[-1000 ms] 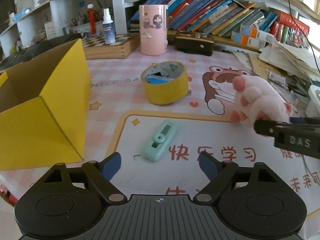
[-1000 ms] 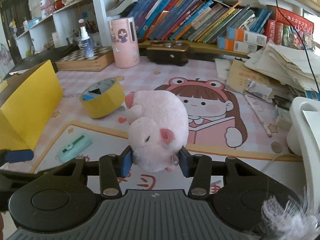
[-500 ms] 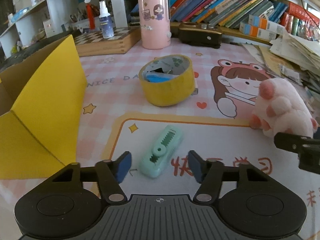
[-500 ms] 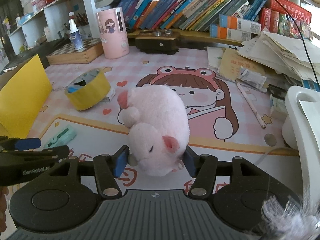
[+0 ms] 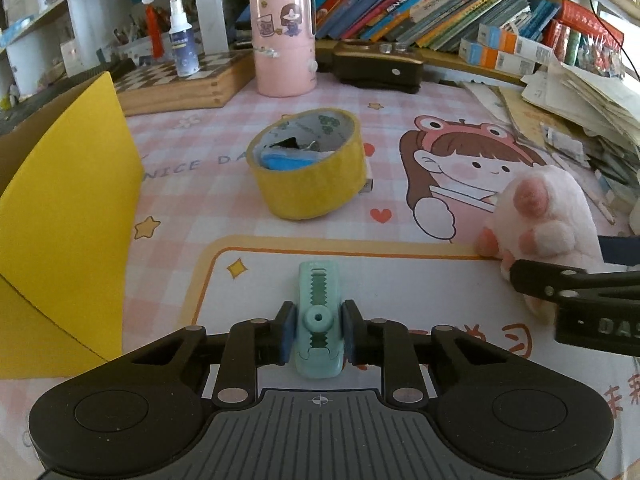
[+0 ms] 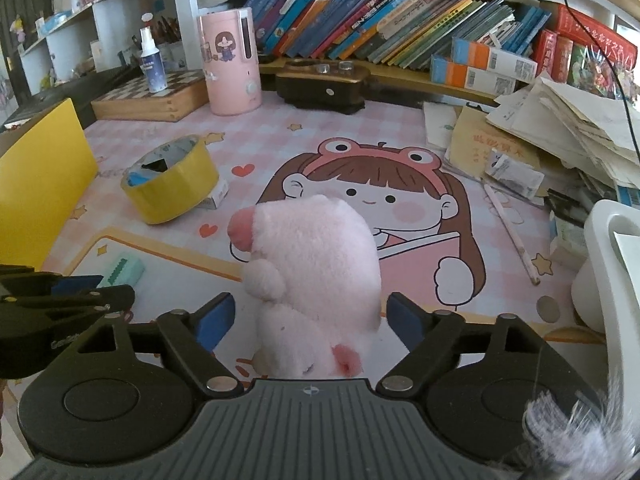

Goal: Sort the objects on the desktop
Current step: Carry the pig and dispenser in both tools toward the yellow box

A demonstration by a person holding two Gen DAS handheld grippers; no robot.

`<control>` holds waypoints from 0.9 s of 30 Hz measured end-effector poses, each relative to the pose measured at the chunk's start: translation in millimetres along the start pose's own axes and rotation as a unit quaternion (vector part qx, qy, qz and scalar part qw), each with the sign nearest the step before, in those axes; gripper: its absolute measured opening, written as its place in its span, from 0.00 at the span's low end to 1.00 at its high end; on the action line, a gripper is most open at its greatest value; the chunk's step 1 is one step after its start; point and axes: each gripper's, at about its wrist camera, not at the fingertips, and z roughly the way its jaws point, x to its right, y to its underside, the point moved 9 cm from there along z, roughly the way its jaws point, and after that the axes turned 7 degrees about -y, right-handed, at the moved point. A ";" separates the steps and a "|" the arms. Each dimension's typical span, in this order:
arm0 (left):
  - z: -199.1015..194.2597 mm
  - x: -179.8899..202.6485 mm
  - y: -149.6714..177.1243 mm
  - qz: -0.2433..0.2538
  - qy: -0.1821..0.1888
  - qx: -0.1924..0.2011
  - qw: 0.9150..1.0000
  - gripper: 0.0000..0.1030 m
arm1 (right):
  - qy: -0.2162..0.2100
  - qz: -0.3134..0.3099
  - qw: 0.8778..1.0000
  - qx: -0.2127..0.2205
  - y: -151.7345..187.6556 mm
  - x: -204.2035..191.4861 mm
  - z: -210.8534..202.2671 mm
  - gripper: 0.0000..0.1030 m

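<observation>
My left gripper [image 5: 318, 334] is shut on a mint green correction tape [image 5: 319, 312] that lies on the desk mat; its far end also shows in the right wrist view [image 6: 122, 270]. My right gripper [image 6: 310, 320] is open, with a pink plush pig [image 6: 316, 280] standing between its spread fingers on the mat, the pads clear of it. The plush also shows at the right of the left wrist view [image 5: 540, 216]. A yellow box [image 5: 60, 240] stands at the left.
A yellow tape roll [image 5: 310, 170] with small items inside sits mid-desk. A pink canister [image 5: 282, 38], a chessboard box [image 5: 180, 82] with a spray bottle and a dark case [image 5: 378, 70] stand at the back. Paper stacks [image 6: 560, 132] and a white object [image 6: 612, 272] crowd the right.
My left gripper has moved forward over the correction tape and shut on it. My right gripper has opened and let go of the plush pig, which now stands on the mat.
</observation>
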 end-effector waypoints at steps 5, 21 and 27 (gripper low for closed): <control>-13.6 -4.0 -5.9 -0.016 0.008 0.023 1.000 0.22 | 0.004 -0.005 1.000 -0.007 0.7 -0.1 8.0 0.53; -49.6 -32.5 13.7 -0.062 -0.020 0.046 0.997 0.22 | -0.067 -0.049 0.996 0.027 0.8 -44.1 -14.5 0.47; -66.9 -46.7 25.5 -0.069 -0.019 0.060 0.996 0.22 | -0.084 -0.080 0.993 0.037 6.7 -74.2 -31.3 0.48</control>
